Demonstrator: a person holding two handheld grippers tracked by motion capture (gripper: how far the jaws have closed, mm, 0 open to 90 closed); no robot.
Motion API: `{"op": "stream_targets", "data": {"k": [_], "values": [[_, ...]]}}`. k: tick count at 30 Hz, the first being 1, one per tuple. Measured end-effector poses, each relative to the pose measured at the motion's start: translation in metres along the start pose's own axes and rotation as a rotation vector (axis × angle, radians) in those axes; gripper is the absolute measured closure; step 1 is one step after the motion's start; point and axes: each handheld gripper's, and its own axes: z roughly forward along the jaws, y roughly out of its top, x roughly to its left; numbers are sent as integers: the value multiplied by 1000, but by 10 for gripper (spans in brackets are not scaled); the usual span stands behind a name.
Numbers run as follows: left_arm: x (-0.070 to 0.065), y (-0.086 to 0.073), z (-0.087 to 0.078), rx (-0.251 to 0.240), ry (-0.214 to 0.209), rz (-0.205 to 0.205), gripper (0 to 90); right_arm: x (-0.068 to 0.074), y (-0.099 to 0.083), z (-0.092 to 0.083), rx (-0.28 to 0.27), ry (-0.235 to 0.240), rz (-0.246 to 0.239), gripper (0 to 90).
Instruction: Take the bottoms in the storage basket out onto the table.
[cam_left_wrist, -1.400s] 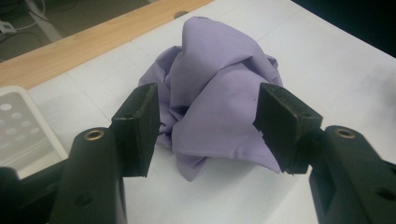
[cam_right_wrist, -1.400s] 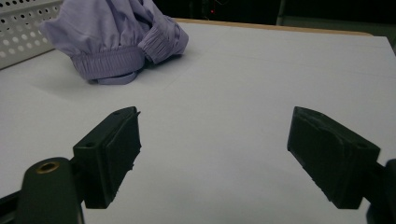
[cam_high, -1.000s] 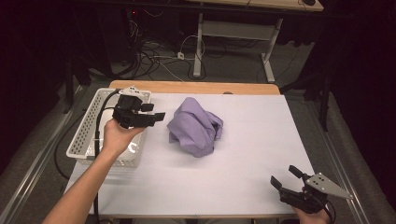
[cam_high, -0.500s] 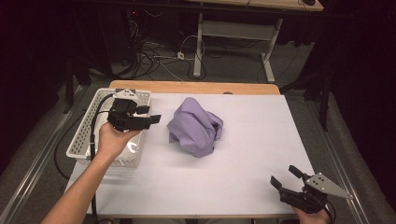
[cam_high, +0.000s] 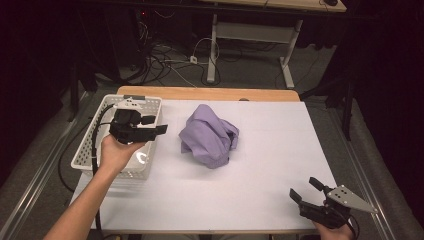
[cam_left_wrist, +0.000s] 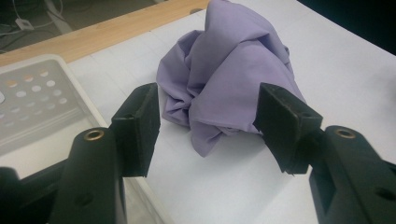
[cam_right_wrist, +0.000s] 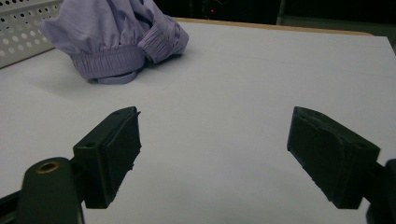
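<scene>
Hovering above the white basket (cam_high: 85, 155) – left gripper (cam_high: 154, 125), like right gripper (cam_high: 306, 188), gapes wide; purple cloth (cam_high: 209, 136) alongside.

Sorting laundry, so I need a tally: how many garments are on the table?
1: a crumpled purple garment lies mid-table, right of the basket. The basket floor looks bare where visible, though the hand hides part of it.

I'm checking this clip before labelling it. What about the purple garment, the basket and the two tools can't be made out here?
- Garment: type unclear in every view; it lies crumpled, and its folds hide the shape.
- Basket: inside partly hidden in the high view by the left tool and hand; cut off by the edge in the left gripper view.
- Right tool: its hand is cut off by the bottom edge of the high view.
</scene>
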Motion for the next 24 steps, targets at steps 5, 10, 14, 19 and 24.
{"op": "stream_targets", "data": {"k": [5,10,14,19,24], "values": [[1,-1,-3,-3,2,-1,392,0,0,0,0,1,2,180],[3,-2,-7,-7,2,-2,392,0,0,0,1,1,4,180],[4,-2,-10,-15,1,-7,392,0,0,0,1,1,3,180],[6,-2,-14,-20,4,-7,392,0,0,0,1,1,6,180],[9,-3,-17,-27,10,-10,392,0,0,0,1,1,3,180]]}}
